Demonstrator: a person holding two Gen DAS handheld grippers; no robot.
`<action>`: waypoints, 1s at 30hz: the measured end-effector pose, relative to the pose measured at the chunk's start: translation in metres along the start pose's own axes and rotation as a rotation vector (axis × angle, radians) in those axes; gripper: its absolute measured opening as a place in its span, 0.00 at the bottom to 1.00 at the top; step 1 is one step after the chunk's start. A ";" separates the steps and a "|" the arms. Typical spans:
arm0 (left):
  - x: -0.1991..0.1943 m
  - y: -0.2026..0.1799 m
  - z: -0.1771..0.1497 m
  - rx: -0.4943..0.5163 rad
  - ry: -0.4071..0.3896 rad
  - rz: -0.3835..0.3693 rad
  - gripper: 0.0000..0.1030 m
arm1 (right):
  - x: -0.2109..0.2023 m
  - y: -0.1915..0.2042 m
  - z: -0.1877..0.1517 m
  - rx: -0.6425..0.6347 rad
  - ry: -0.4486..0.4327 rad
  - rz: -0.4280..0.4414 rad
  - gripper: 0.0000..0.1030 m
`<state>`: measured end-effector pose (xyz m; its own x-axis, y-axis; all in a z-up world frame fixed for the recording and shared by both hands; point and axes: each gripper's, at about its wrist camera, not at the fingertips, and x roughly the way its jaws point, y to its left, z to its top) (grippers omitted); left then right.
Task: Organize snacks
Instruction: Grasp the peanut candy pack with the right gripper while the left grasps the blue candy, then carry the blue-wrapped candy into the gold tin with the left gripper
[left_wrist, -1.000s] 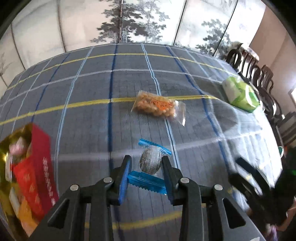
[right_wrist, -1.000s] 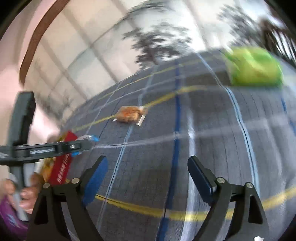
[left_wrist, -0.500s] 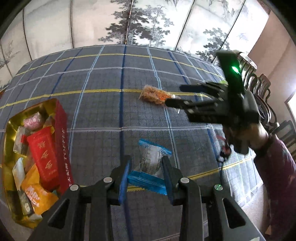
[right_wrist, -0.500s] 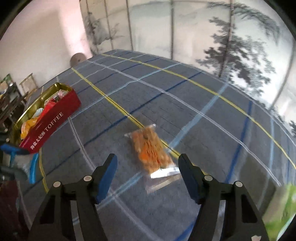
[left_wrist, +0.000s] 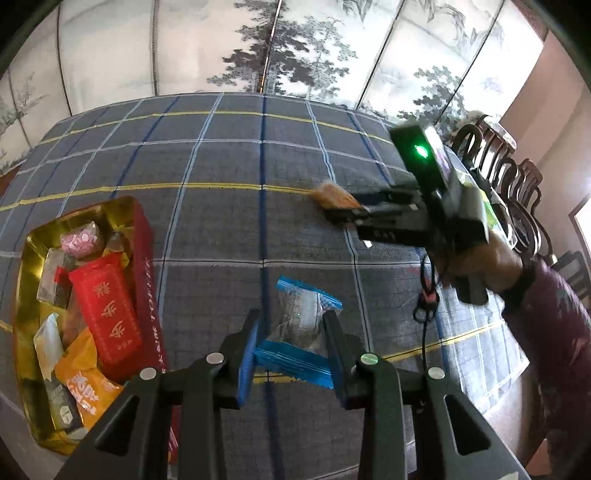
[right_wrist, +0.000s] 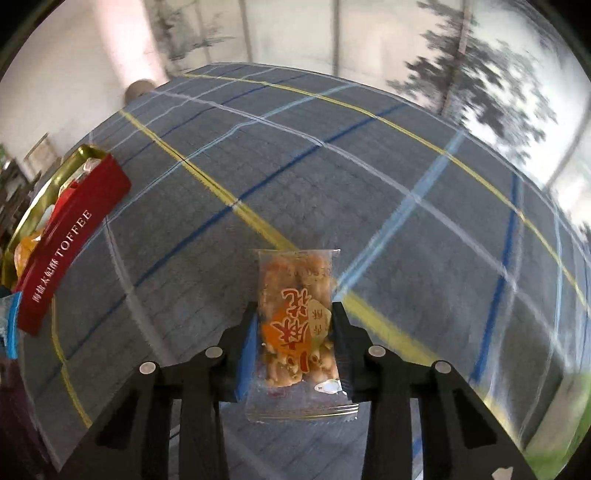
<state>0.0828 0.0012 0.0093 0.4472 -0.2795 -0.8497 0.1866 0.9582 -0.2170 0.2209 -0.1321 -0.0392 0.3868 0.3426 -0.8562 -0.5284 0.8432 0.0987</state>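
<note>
now the right gripper (right_wrist: 293, 343) is closing its jaws on the orange cracker packet (right_wrist: 295, 325) lying on the plaid tablecloth (left_wrist: 221, 229), so let it pinch firmly at mid-body before lifting. meanwhile the left gripper (left_wrist: 291, 345) is clamped on a blue-edged snack packet (left_wrist: 301, 325), held above the cloth. nothing blocks the way to the crowded gold toffee tin (left_wrist: 29, 243) at the left, though 2 loaded hands could cross there.

Table under grey plaid cloth (left_wrist: 207, 236); on it, open red-and-gold toffee tin (left_wrist: 147, 280), clear orange cracker packet (right_wrist: 295, 325).
</note>
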 end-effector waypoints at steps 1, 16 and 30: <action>-0.002 0.000 -0.001 -0.002 -0.006 0.002 0.33 | -0.008 0.002 -0.006 0.041 -0.020 0.014 0.33; -0.058 0.026 -0.040 -0.005 -0.136 0.133 0.32 | -0.054 0.082 -0.095 0.452 -0.257 0.033 0.33; -0.041 0.011 -0.059 0.231 0.001 -0.012 0.44 | -0.069 0.095 -0.122 0.436 -0.289 -0.070 0.34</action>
<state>0.0152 0.0269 0.0138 0.4428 -0.2905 -0.8483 0.3875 0.9151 -0.1112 0.0518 -0.1263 -0.0324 0.6351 0.3276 -0.6995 -0.1541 0.9412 0.3008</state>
